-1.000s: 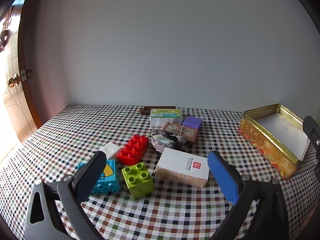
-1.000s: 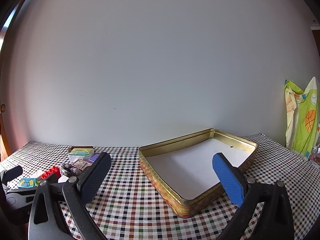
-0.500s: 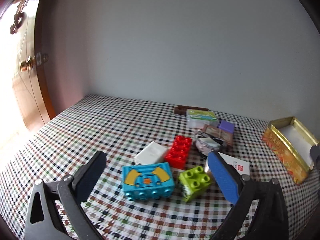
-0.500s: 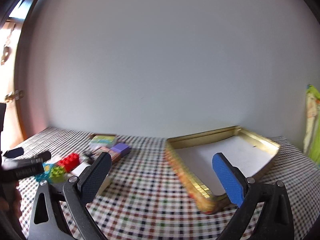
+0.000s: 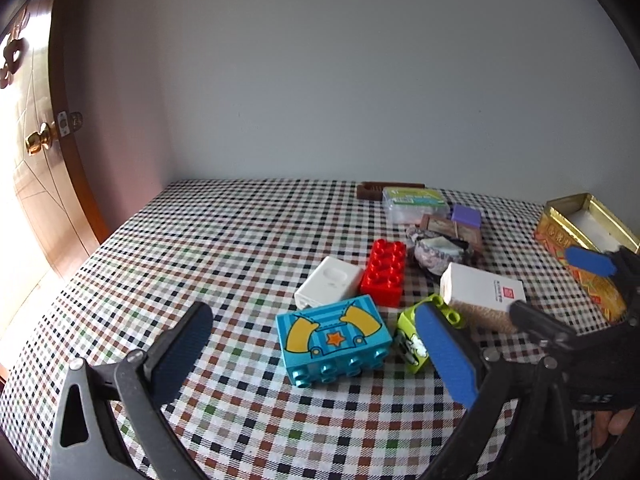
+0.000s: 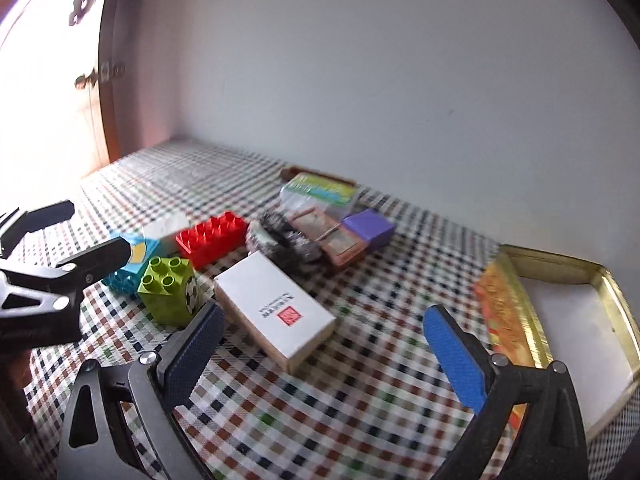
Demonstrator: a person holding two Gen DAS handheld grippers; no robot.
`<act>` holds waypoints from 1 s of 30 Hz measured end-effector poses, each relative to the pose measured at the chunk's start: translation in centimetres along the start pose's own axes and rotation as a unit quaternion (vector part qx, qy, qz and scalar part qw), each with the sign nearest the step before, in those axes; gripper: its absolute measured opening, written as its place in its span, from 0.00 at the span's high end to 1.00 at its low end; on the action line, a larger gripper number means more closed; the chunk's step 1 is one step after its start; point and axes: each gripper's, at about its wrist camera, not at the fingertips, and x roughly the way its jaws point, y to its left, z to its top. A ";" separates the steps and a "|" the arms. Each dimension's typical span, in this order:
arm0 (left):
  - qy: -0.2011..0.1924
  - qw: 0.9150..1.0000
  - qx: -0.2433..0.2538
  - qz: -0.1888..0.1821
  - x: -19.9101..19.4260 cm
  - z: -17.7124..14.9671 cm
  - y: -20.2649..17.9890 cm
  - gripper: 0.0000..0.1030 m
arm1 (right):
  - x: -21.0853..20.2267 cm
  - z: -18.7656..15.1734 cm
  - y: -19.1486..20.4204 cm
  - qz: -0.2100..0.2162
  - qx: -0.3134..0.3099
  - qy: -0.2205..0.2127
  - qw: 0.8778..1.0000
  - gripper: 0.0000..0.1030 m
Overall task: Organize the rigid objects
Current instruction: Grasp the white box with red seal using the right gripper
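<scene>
A pile of small objects lies on the checked tablecloth (image 5: 200, 264): a blue printed brick (image 5: 334, 338), a green brick (image 5: 412, 338), a red brick (image 5: 383, 266), a white block (image 5: 329, 280) and a white box with a red logo (image 5: 482, 294). My left gripper (image 5: 312, 356) is open and empty, just in front of the blue brick. My right gripper (image 6: 324, 344) is open and empty, with the white box (image 6: 276, 310) just beyond its fingertips. A gold tin (image 6: 516, 320) stands open on the right, and also shows in the left wrist view (image 5: 560, 232).
Behind the bricks lie a purple block (image 6: 370, 226), a brown card box (image 6: 332, 238), a clear green-labelled case (image 6: 320, 192), a dark patterned item (image 6: 280, 240) and a brown bar (image 5: 384, 190). A wall runs along the back. A wooden door (image 5: 36, 160) is at the left.
Both grippers have swung left toward the pile of objects. The right one turned away from the gold tin and now faces the white box. Both stay open.
</scene>
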 end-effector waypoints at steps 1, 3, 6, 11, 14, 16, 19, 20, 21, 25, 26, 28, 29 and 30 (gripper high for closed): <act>0.002 1.000 -0.004 -0.002 0.1 0.0 0.1 0.01 | 1.0 0.2 0.3 0.006 -0.004 0.016 1.000 0.03; 0.007 1.000 -0.014 -0.007 0.3 0.0 0.5 0.01 | 2.3 0.6 0.4 0.019 -0.003 0.038 0.999 0.08; 0.005 1.000 -0.017 -0.016 0.1 0.0 0.5 0.00 | 3.3 0.8 0.5 0.047 0.005 0.057 0.997 0.16; 0.008 1.000 0.005 -0.015 0.3 0.0 -0.5 0.01 | 5.1 0.9 1.0 0.075 -0.002 0.081 0.994 0.35; -0.004 0.999 0.005 -0.038 -0.1 0.0 -0.7 0.01 | 4.3 0.6 1.1 0.085 0.004 0.072 0.994 0.45; -0.011 0.998 0.002 -0.058 -0.4 0.1 -0.8 0.01 | 3.7 0.3 0.9 0.097 0.014 0.067 0.993 0.50; -0.024 0.997 0.006 -0.069 -0.9 0.0 -1.0 0.02 | 2.3 -0.2 0.5 0.103 0.027 0.060 0.992 0.52; -0.027 0.997 0.008 -0.077 -1.1 -0.1 -1.1 0.02 | 1.8 -0.6 0.3 0.100 0.030 0.059 0.993 0.52; -0.029 0.996 0.008 -0.086 -1.3 -0.1 -1.2 0.04 | 1.3 -0.9 0.1 0.096 0.033 0.058 0.993 0.52; -0.027 0.991 0.017 -0.130 -2.0 -0.3 -2.1 0.09 | -0.7 -2.0 -1.4 0.084 0.055 0.042 0.994 0.55; -0.027 0.990 0.022 -0.136 -2.0 -0.3 -2.4 0.09 | -1.3 -2.2 -1.8 0.082 0.063 0.037 0.994 0.56; -0.023 0.988 0.031 -0.149 -1.9 -0.4 -3.2 0.10 | -2.7 -2.7 -2.6 0.080 0.076 0.025 0.994 0.56; -0.018 0.987 0.036 -0.156 -1.8 -0.4 -3.7 0.11 | -3.2 -2.9 -2.7 0.077 0.079 0.020 0.994 0.56; -0.012 0.986 0.037 -0.162 -1.6 -0.4 -4.0 0.15 | -3.6 -3.2 -2.8 0.073 0.080 0.016 0.994 0.56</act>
